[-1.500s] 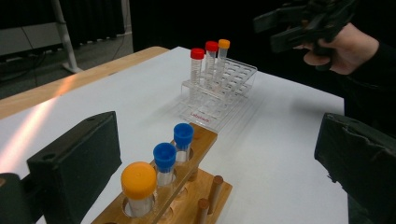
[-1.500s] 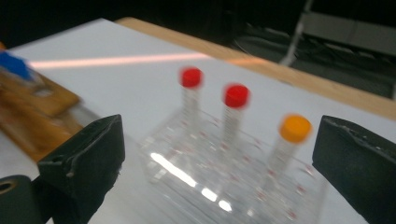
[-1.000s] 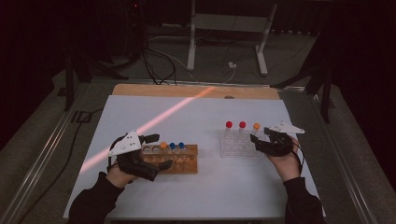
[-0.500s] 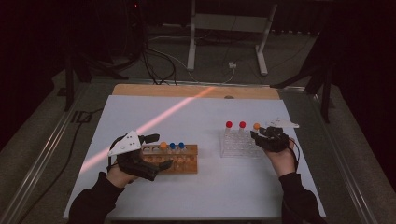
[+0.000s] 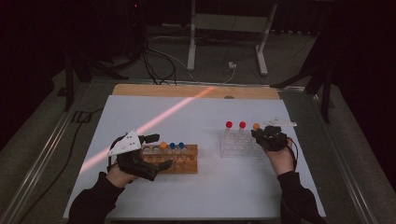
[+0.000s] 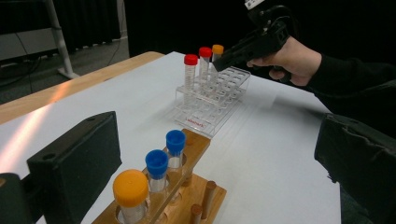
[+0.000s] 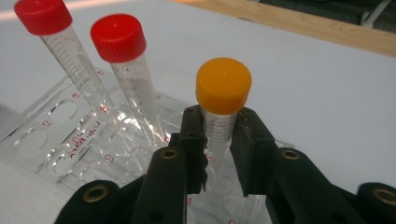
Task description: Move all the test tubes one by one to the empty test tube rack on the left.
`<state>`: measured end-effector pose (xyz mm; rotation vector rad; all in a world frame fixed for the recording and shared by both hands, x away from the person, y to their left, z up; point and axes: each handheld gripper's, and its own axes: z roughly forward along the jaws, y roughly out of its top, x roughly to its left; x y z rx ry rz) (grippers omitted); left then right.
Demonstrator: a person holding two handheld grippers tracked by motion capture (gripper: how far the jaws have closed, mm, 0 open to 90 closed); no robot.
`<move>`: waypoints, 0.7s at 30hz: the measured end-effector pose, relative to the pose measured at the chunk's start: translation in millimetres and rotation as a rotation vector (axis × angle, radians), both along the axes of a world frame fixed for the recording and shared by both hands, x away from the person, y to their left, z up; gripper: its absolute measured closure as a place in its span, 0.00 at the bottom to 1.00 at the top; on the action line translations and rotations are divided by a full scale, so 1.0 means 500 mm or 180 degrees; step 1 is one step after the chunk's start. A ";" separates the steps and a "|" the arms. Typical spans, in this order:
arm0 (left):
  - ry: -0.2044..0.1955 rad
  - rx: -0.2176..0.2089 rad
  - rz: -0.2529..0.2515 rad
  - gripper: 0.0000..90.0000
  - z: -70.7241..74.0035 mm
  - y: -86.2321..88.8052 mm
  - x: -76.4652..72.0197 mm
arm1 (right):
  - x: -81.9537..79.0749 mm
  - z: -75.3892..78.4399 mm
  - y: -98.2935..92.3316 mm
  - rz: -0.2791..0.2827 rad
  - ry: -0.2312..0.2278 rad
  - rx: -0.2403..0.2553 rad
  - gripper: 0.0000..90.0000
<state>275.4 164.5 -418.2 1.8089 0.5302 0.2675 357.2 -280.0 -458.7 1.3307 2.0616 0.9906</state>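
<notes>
Right tool (image 7: 219,149) clamps orange-capped tube (image 7: 222,93) in clear rack (image 7: 56,135).

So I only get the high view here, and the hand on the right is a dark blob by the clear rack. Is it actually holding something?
Observer: Yes. The right gripper view shows the right gripper shut on the orange-capped tube, jaws pressing its clear body just under the cap; they have just been closing.
Operator: Is that tube still in the rack?
Observer: Its lower end still goes down into the clear rack.
Operator: And the two red ones?
Observer: The red-capped tubes stand in the rack, leaning, apart from the jaws.
Operator: What about the other hand?
Observer: The left gripper has wide open jaws either side of the wooden rack, gripping nothing.
</notes>
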 end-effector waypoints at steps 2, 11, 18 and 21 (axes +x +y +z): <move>0.0002 -0.0002 0.0005 0.01 0.000 0.000 0.000 | -0.002 0.004 -0.001 0.0004 -0.0024 0.0012 0.83; 0.0011 0.0012 -0.0001 0.01 -0.001 0.000 0.000 | -0.015 0.027 -0.004 0.0022 -0.0144 0.0015 0.83; 0.0017 0.0009 -0.0011 0.01 -0.001 -0.001 0.000 | -0.035 0.065 -0.010 0.0034 -0.0325 0.0044 0.84; 0.0012 0.0014 -0.0013 0.01 0.000 0.000 0.000 | -0.044 0.080 -0.009 0.0036 -0.0413 0.0014 0.83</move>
